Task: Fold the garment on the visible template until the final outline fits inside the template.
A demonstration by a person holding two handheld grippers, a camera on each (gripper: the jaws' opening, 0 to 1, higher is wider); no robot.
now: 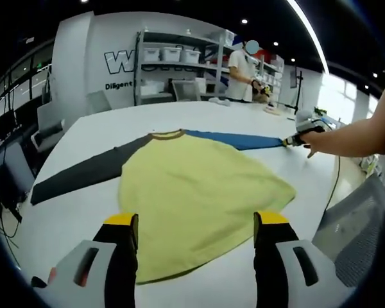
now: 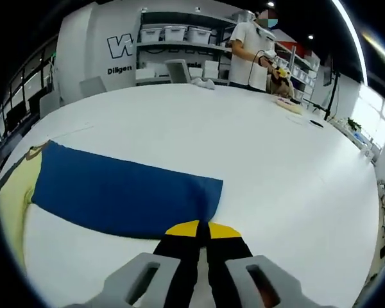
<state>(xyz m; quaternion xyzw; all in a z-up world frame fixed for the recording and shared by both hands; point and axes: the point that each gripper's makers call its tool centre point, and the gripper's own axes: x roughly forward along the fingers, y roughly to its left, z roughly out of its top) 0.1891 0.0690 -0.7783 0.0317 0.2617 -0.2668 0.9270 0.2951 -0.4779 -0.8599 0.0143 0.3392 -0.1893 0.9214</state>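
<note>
A long-sleeved shirt lies flat on the white table (image 1: 199, 112): yellow-green body (image 1: 199, 192), dark grey sleeve (image 1: 83, 172) stretched left, blue sleeve (image 1: 240, 139) stretched right. My left gripper (image 1: 197, 224) hovers open over the shirt's near hem, nothing between its yellow-tipped fingers. My right gripper (image 1: 294, 139), held by a person's arm, is at the blue sleeve's cuff. In the right gripper view the gripper (image 2: 201, 228) is shut on the cuff edge of the blue sleeve (image 2: 122, 192); the yellow body (image 2: 13, 192) shows at the left edge.
A person (image 1: 242, 74) stands at the table's far side by shelving with white bins (image 1: 173, 54). Small objects (image 2: 295, 106) lie on the far right of the table. Grey chairs (image 1: 350, 231) stand by the table's near right edge.
</note>
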